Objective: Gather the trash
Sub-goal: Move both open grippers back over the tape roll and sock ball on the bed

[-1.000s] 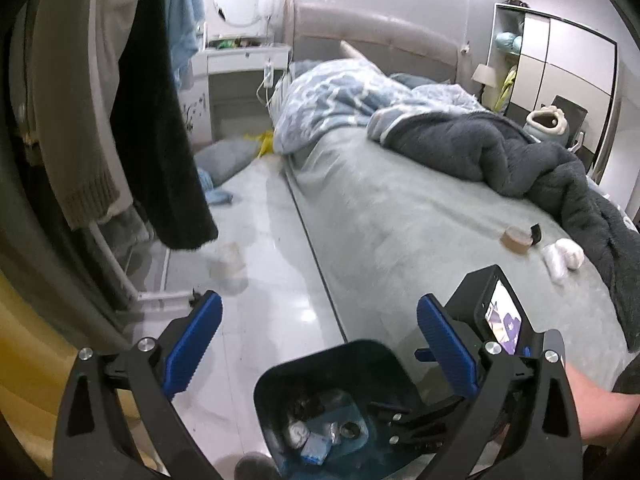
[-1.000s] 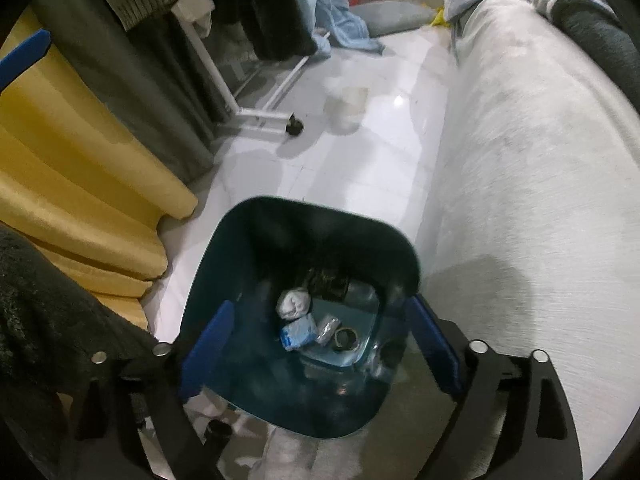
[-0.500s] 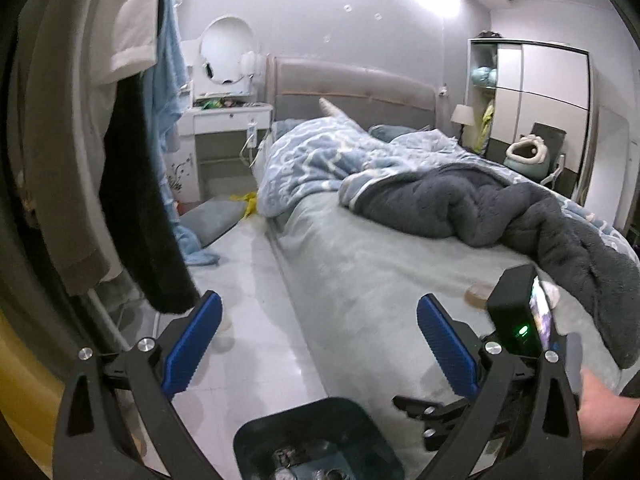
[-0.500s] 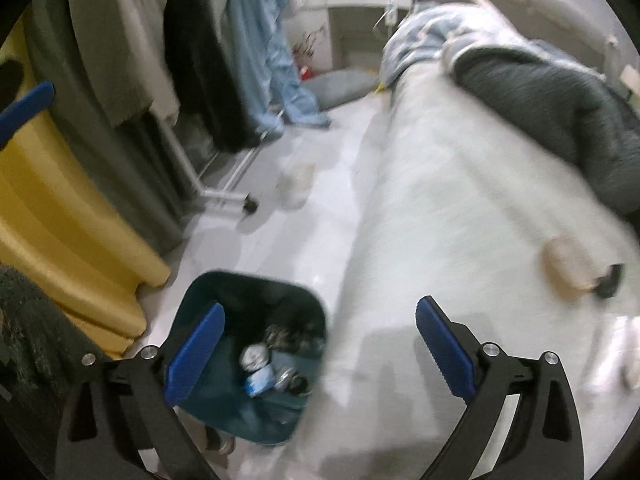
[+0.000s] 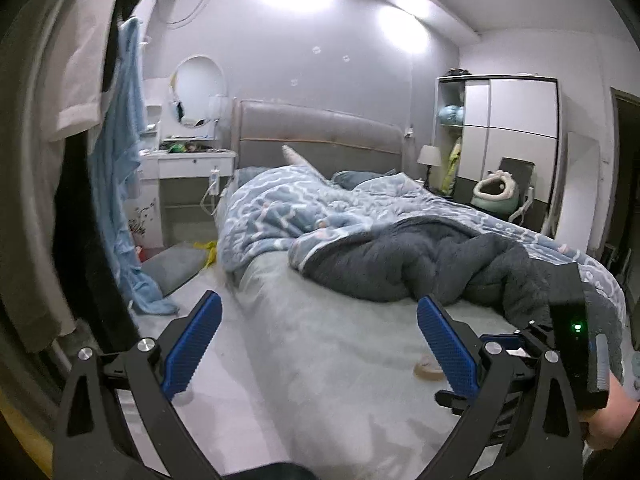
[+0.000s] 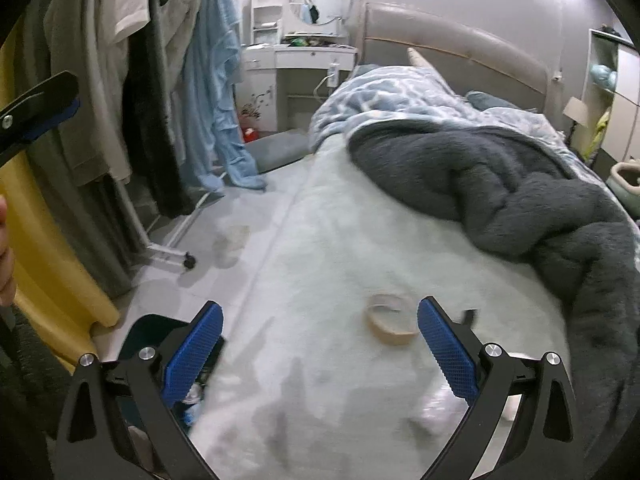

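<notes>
- Trash bin (image 6: 154, 334), lower left of right view, was half hidden behind the right gripper (image 6: 320, 346); contents blurred.
- Tape roll (image 6: 390, 320) lay on the bed (image 6: 320, 280).
- Both grippers' jaws stood wide, empty; left gripper (image 5: 318, 344).

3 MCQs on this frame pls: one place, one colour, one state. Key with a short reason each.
1. Where does the tape roll lie?
A. on the bed sheet
B. in the bin
C. on the floor

2. What colour are the right gripper pads?
A. red
B. blue
C. green

3. How is the right gripper set?
A. shut on the tape roll
B. shut on nothing
C. open, holding nothing

Key: 1 A, the roll rests on the pale bed sheet, the bin is down beside the bed; 2 B, both pads are blue; 3 C, the jaws stand wide apart with the roll lying beyond them.
</notes>
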The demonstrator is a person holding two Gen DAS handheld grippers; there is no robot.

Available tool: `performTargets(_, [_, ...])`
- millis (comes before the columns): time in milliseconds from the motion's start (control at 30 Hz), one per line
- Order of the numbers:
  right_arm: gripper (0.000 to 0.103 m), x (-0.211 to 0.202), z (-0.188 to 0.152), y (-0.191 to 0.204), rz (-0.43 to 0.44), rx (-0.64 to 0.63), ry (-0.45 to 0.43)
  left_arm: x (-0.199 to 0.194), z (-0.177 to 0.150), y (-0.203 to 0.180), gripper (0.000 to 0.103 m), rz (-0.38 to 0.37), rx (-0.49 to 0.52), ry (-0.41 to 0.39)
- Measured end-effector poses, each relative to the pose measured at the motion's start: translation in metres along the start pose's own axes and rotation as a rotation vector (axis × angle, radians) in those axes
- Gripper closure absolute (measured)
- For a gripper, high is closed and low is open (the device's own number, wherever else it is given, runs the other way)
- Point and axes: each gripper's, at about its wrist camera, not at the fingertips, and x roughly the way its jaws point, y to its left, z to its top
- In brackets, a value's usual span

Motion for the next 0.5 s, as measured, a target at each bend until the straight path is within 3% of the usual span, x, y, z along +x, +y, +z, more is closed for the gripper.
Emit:
performTargets(100, [0.004,-0.002,-0.006,-0.016,-0.014,0.026,-0.008,0.015,0.003,-0.011,0.004,-0.001,0.054,-0.002])
performTargets(300, [0.004,-0.003,-0.017,-0.062,-0.032,0.087,-0.006,0.052,-0.005,-0.023,0.004,-0.067,0.048,0.077])
performTargets(500, [0.004,0.000,-0.033,-0.111,-0.051,0.156,0.010,0.089,-0.020,-0.049,0.004,-0.194,0.118,0.182])
